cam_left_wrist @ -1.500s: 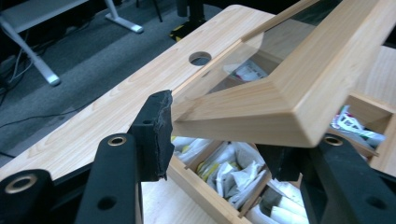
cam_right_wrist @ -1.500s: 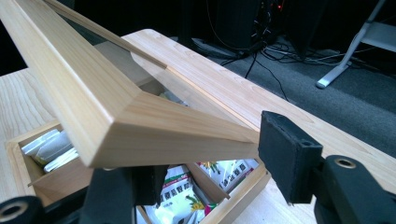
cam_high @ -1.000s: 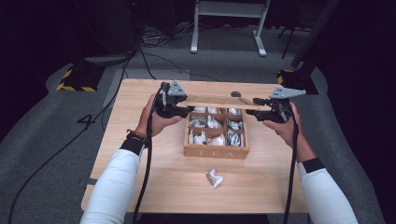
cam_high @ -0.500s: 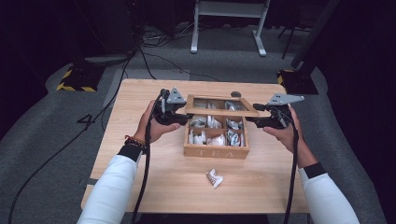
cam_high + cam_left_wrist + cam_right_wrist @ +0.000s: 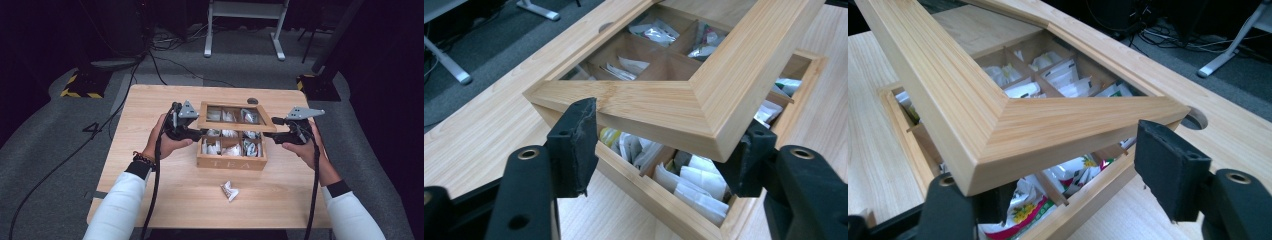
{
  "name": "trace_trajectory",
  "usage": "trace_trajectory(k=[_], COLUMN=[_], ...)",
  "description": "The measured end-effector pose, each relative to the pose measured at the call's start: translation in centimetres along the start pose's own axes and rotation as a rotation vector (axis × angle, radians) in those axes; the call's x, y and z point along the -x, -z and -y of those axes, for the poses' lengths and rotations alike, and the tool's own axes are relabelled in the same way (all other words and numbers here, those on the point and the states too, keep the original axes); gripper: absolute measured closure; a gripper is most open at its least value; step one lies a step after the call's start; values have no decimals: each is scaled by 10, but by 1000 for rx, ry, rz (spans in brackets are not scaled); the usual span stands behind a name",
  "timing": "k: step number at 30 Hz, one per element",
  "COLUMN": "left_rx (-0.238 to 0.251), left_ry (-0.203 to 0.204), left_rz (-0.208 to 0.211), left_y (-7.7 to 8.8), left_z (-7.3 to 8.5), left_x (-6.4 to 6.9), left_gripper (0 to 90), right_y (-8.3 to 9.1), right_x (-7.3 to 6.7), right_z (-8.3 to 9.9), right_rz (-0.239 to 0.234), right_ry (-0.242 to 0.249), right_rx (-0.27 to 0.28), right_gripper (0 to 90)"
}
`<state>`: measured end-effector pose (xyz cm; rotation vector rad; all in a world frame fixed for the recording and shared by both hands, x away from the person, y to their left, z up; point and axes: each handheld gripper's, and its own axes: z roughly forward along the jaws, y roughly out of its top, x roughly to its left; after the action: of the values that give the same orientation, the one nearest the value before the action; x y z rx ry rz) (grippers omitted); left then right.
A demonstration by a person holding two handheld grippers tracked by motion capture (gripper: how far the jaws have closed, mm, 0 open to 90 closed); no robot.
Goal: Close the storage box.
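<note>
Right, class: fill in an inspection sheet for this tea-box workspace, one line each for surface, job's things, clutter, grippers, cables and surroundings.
Surface: wooden table, bare apart from the items below.
Job's things: tea box with tea bags in its compartments; its windowed lid is tilted, partly raised.
Clutter: one loose tea bag in front of the box; a small dark round spot behind it.
Grippers: left gripper and right gripper at the lid's front corners, jaws astride them and just been opening.
Cables: a gripper cable trails from each gripper; floor cables behind the table.
Surroundings: grey floor, white stand, striped base.
</note>
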<state>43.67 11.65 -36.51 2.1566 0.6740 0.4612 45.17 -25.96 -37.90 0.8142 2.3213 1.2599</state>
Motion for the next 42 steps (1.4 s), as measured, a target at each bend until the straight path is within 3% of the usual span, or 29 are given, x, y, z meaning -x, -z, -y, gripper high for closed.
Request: trace_trajectory(k=[13,22,42], left_rx=[-18,-36,-89], left_ry=[-30,-41,-62], left_rz=[0,4,20], left_y=[-4,-8,-17], left_z=[13,24,42], left_x=[8,12,19], left_gripper=[367,356,354], right_y=[0,1,0], right_x=[-7,-14,-22], right_z=[14,21,40], right_rz=[-31,-65,-109], right_ry=[22,39,24], right_rx=[-37,-32,-55], right_gripper=[310,272,269])
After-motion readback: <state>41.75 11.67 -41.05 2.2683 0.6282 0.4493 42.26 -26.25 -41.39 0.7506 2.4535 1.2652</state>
